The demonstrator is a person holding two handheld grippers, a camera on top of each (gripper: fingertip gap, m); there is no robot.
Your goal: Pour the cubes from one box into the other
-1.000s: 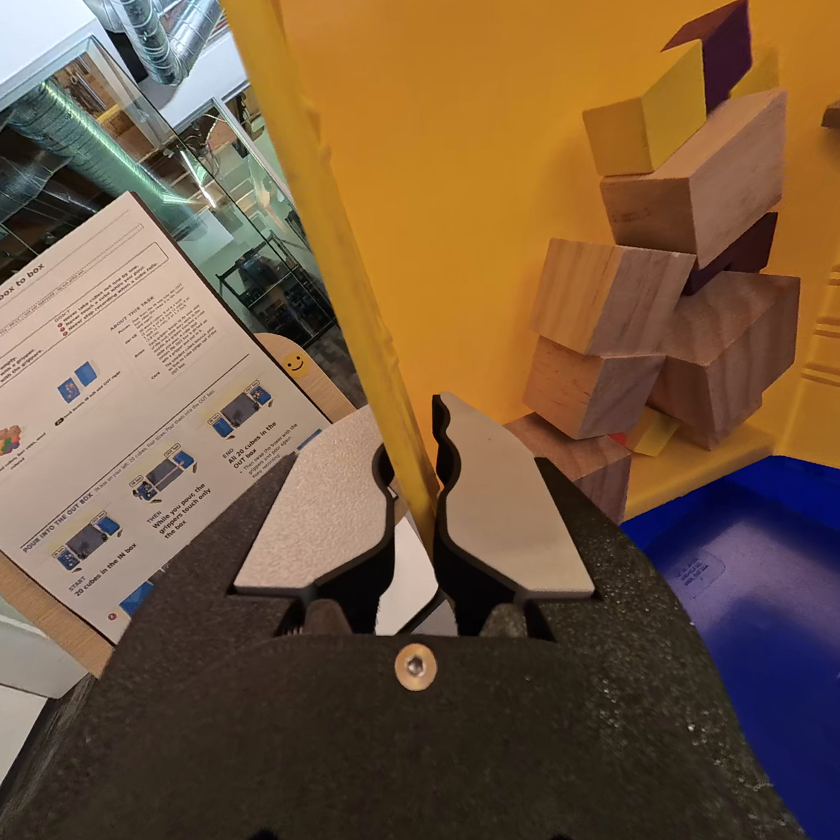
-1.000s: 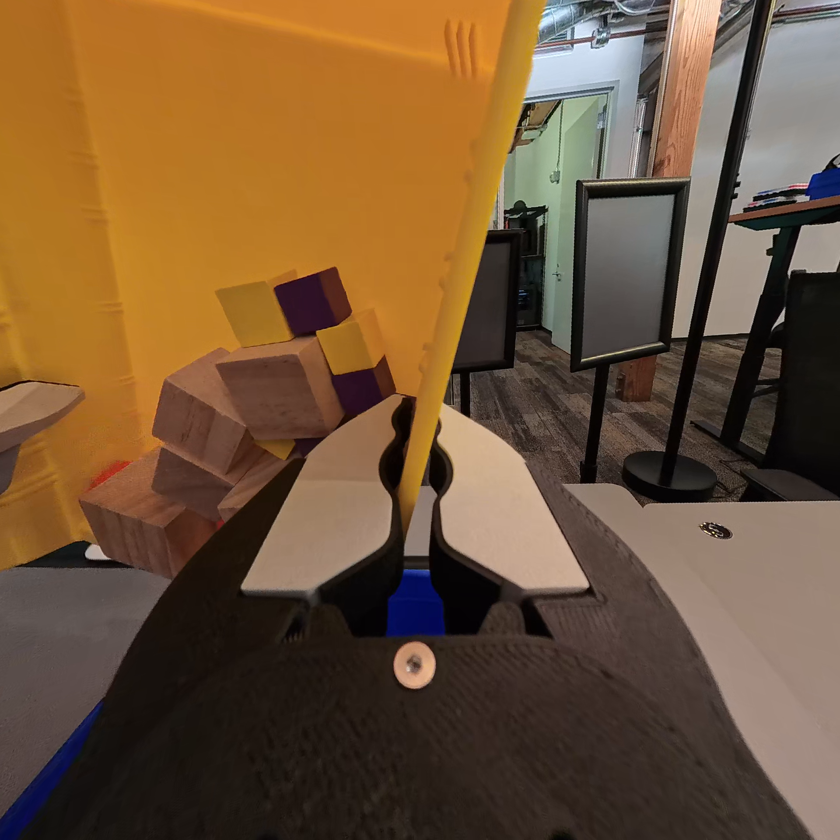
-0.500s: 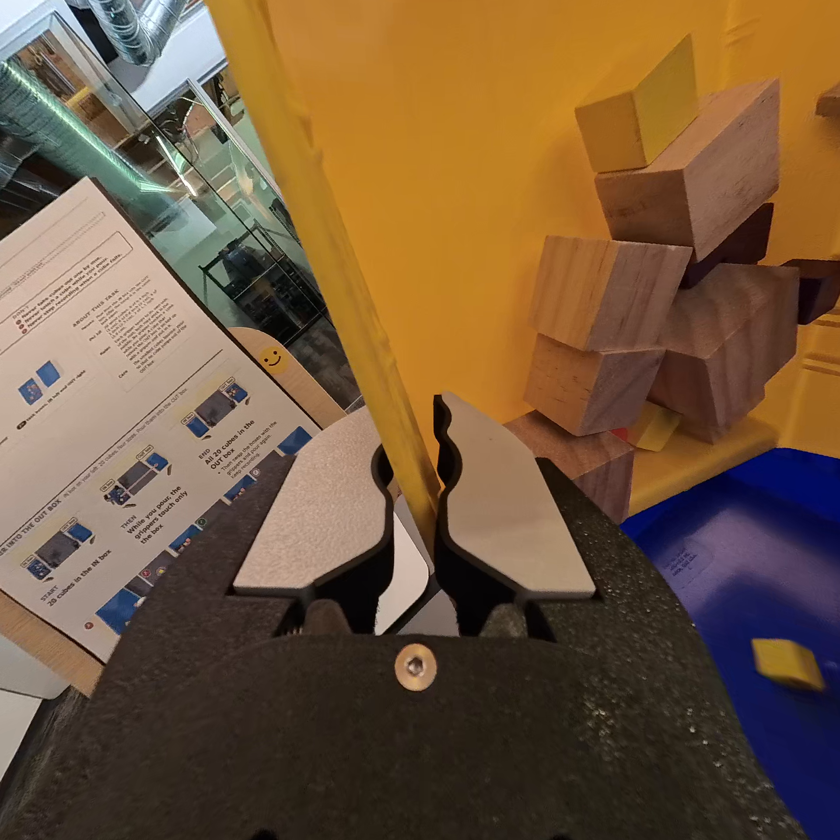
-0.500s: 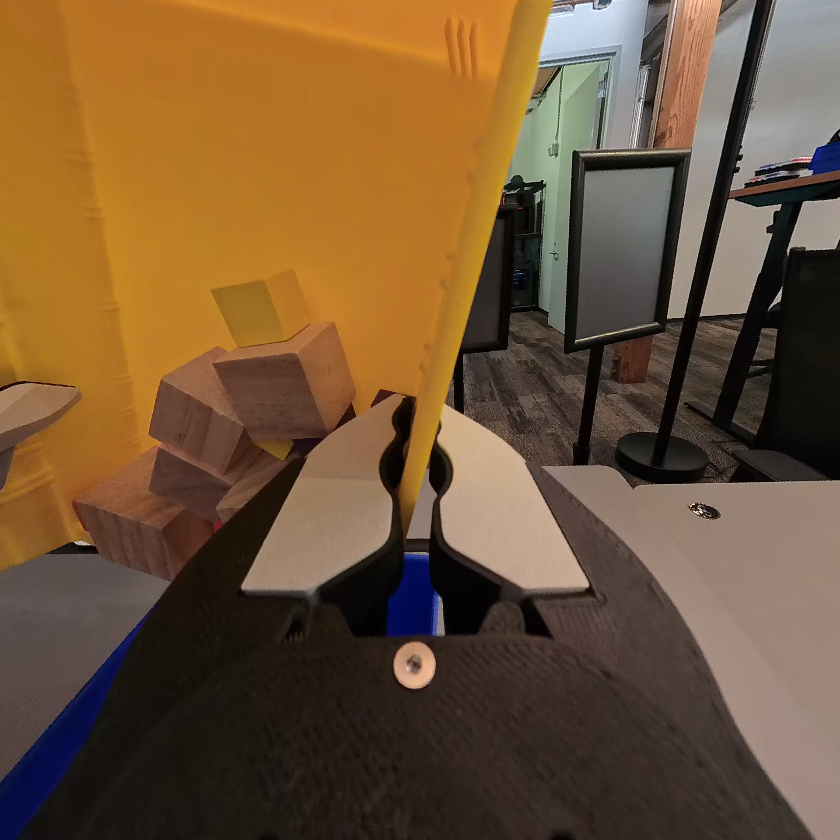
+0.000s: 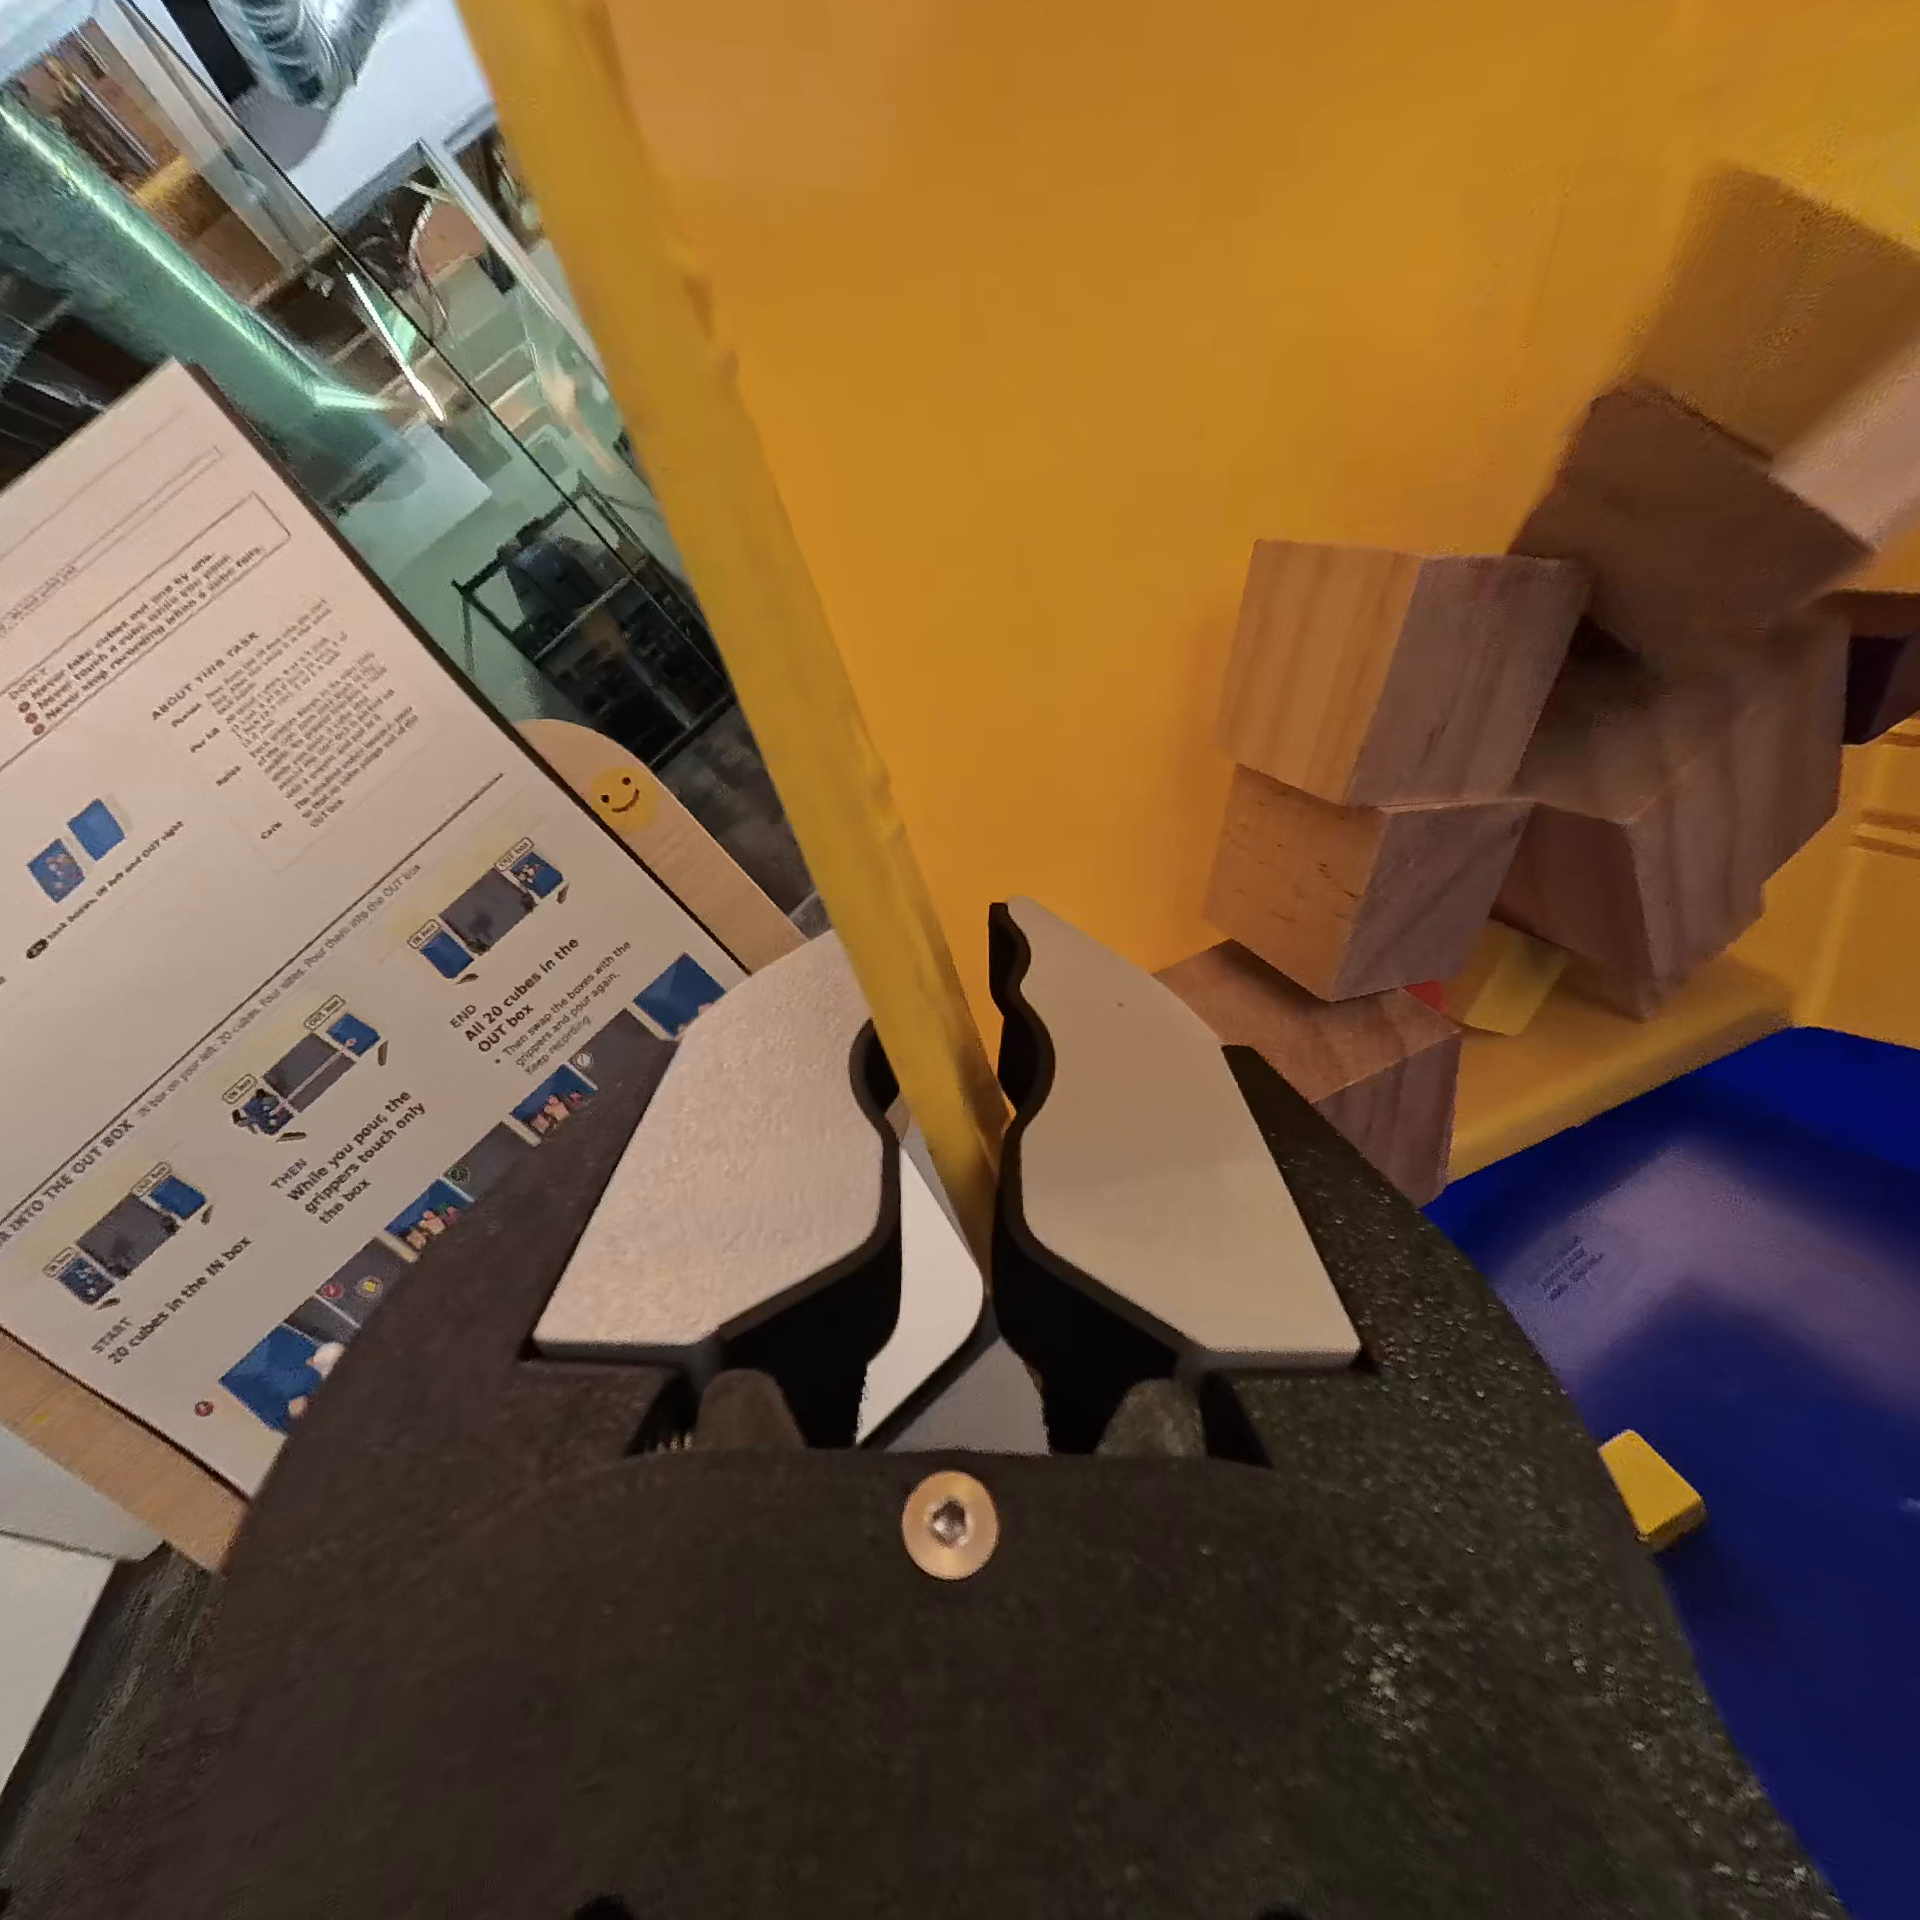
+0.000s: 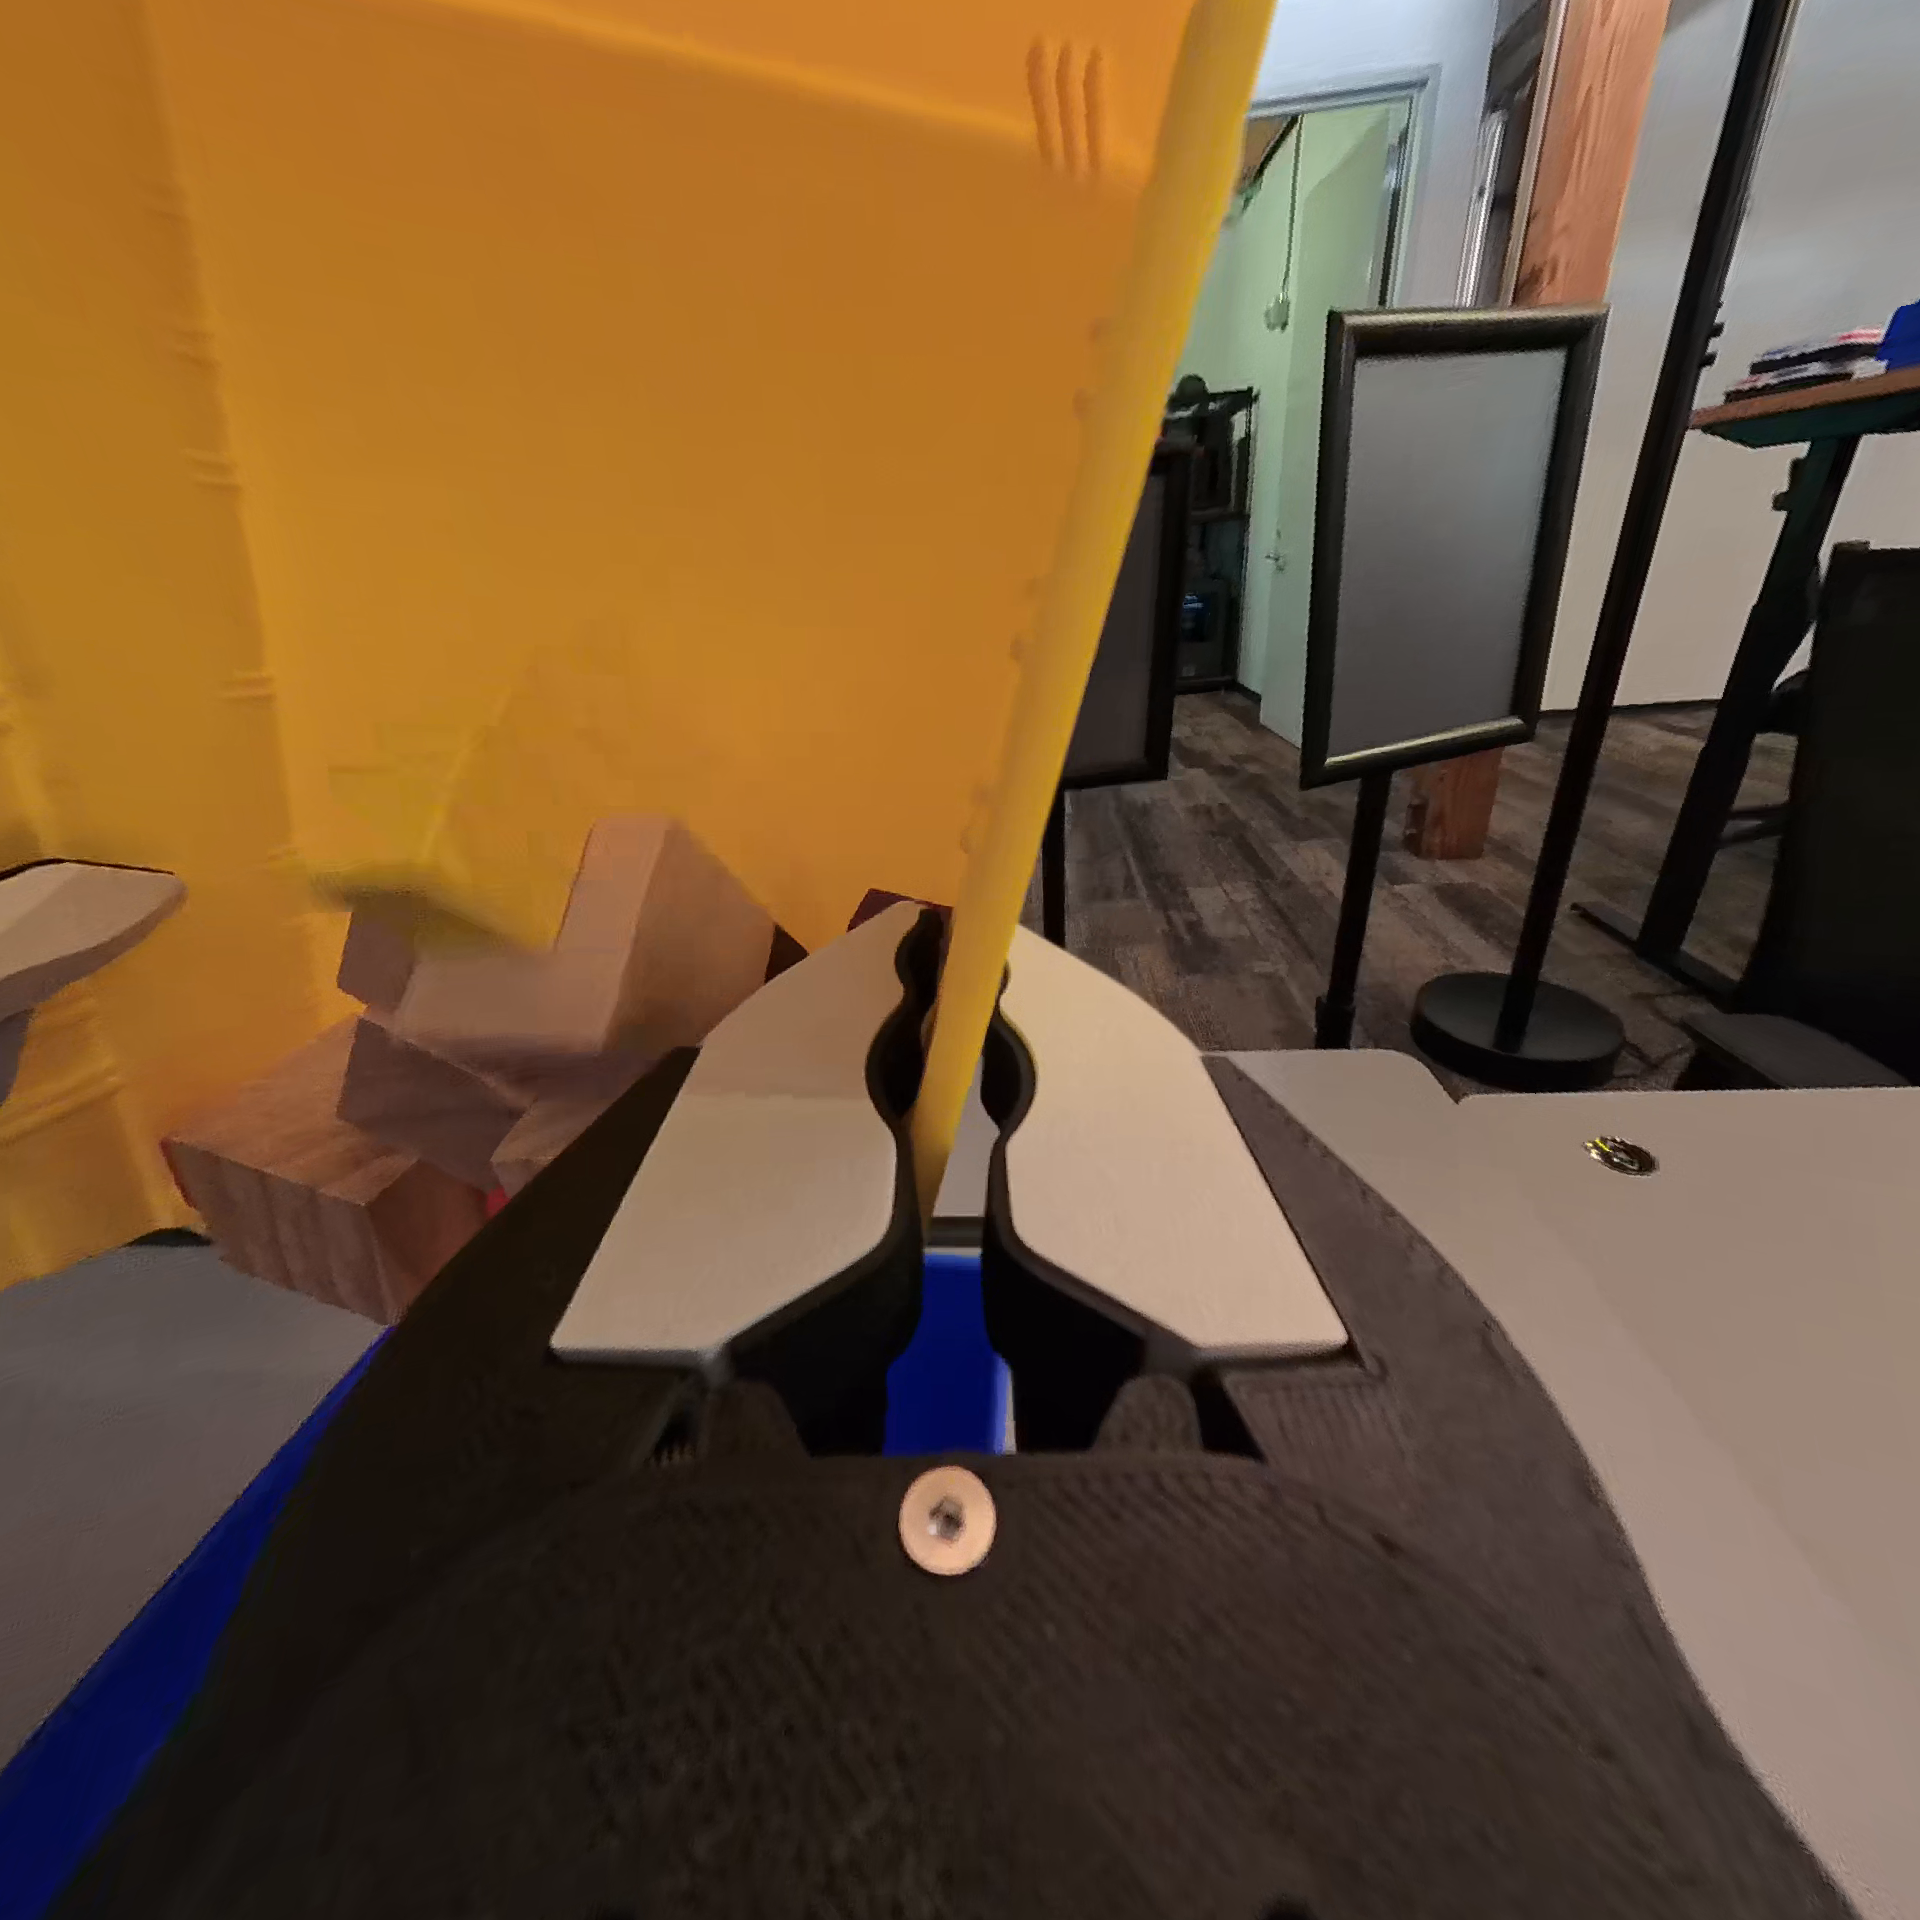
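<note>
**Cubes starting to slide out of the tipped yellow box**

At far left in the left wrist view, a printed instruction sheet is leaning on a wooden board. Next to it, the left gripper is clamping the near wall of the yellow box, its jaws closed on the rim. The box is being held steeply tilted over the blue box, which is sitting below at the lower right.

Inside the yellow box, the pile of wooden cubes is bunching against the lowered wall. Compared with a second ago, the small yellow and purple cubes that sat on top are gone from the stack, the upper cubes are now smearing with motion blur, and one yellow cube is already lying in the blue box.

In the right wrist view, the right gripper is likewise pinching the opposite wall of the yellow box.

The pour is evidently under way but early: most cubes are still lodged in the yellow box, so more tilt is probably needed.
</note>
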